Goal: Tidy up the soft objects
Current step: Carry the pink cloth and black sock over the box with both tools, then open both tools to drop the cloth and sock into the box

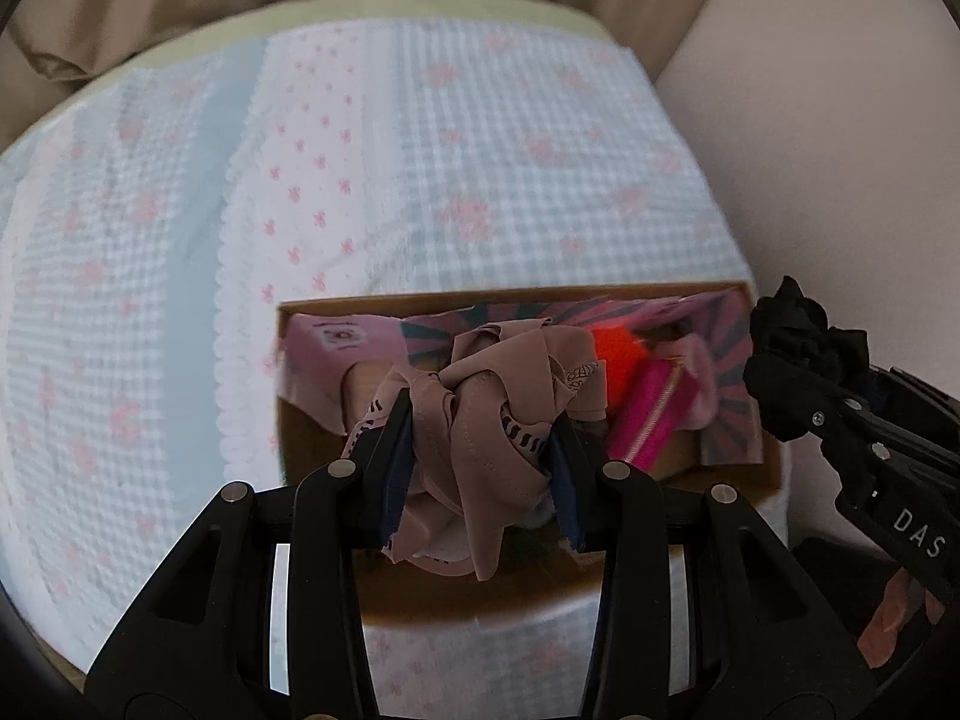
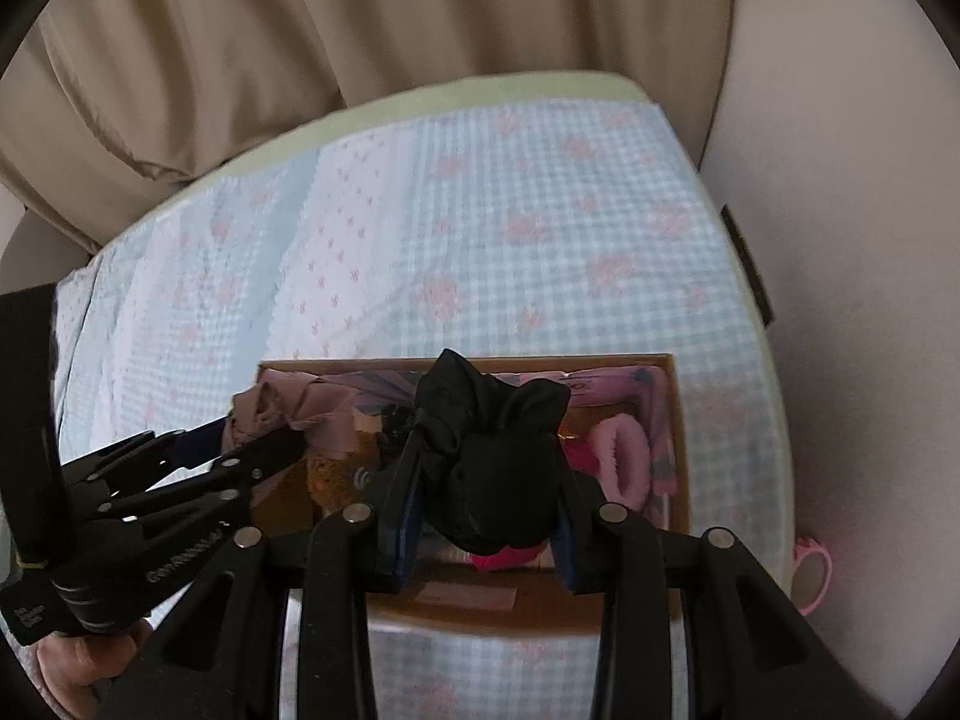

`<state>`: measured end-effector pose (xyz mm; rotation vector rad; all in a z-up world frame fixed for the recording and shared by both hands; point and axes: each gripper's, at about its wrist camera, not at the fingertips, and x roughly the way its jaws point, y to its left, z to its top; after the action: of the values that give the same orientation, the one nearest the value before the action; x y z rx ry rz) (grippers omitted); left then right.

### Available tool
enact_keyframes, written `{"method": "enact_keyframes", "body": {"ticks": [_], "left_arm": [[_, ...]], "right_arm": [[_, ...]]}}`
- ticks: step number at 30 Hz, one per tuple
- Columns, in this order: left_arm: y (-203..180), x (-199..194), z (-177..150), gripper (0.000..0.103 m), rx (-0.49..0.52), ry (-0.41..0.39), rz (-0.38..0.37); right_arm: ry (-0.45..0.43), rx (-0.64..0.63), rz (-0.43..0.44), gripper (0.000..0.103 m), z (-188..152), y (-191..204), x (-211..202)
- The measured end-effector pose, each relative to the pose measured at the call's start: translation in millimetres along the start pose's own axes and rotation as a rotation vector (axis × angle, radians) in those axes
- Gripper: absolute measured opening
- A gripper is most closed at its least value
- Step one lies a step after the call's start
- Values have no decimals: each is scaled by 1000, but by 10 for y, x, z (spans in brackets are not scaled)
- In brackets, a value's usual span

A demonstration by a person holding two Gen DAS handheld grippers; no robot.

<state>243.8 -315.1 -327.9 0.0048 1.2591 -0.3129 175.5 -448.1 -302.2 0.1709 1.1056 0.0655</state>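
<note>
My left gripper [image 1: 480,456] is shut on a bunched beige-pink fabric piece [image 1: 492,414] and holds it over the open cardboard box [image 1: 774,468]. It also shows in the right wrist view [image 2: 288,408] at the box's left end. My right gripper [image 2: 483,510] is shut on a crumpled black fabric piece [image 2: 492,450] above the box [image 2: 675,420]. The black piece shows at the right in the left wrist view [image 1: 804,348]. Inside the box lie a magenta zip pouch [image 1: 654,414], an orange item [image 1: 612,354] and a pink fluffy ring [image 2: 624,462].
The box sits on a bed with a blue-checked, pink-flowered cover [image 1: 480,150]. Beige curtains [image 2: 360,18] hang behind, a pale wall [image 2: 870,300] is on the right. A pink-framed small object [image 2: 810,576] lies at the bed's right edge.
</note>
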Motion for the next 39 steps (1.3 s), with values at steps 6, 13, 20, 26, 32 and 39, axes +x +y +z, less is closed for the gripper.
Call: {"method": "enact_keyframes", "body": {"ticks": [6, 13, 20, 26, 32, 39], "left_arm": [[27, 232, 9, 36, 31, 55, 33], [-80, 181, -55, 102, 123, 41, 89], [-99, 104, -144, 103, 144, 40, 88], [-64, -58, -168, 103, 129, 10, 67], [-16, -414, -223, 103, 125, -41, 45], [99, -1047, -341, 103, 126, -118, 40]], "right_arm": [[59, 4, 32, 32, 80, -65, 347], [120, 45, 90, 60, 199, -85, 542], [129, 85, 99, 103, 182, -124, 544], [117, 86, 86, 103, 136, -107, 425], [72, 79, 65, 103, 86, 32, 116], [4, 57, 48, 103, 0, 339, -412]]}}
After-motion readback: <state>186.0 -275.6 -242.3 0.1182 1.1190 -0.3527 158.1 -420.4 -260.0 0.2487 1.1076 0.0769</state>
